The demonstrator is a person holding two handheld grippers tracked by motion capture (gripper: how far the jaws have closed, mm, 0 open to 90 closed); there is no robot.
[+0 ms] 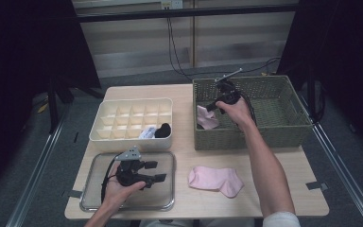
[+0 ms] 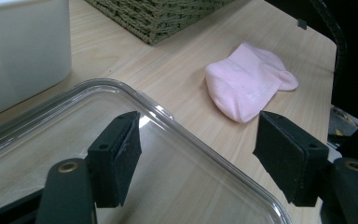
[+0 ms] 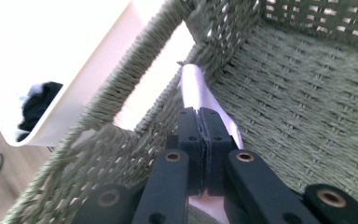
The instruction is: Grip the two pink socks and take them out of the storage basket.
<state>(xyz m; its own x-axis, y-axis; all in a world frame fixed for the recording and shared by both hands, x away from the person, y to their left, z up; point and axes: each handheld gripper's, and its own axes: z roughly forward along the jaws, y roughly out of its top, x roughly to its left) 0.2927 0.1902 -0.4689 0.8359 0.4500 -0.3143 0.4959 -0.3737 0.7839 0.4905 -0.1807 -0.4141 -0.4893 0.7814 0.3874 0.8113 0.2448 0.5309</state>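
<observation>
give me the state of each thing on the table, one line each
right gripper: shut on pink sock in the basket
pink sock in the basket: pinched, partly lifted
wicker basket: upright, open top
left gripper: open, above the tray
clear tray: flat, nothing in it
pink sock on the table: lying flat
divided organizer: dark socks in one compartment

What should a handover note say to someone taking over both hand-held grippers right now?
Right hand-held gripper: shut on the pink sock in the basket, inside the wicker basket.
Left hand-held gripper: open, empty, over the clear tray.
Second pink sock lies flat on the table.
Divided organizer already holds rolled dark and white socks.
Left, probably: lift the gripped sock out and pair it.
</observation>
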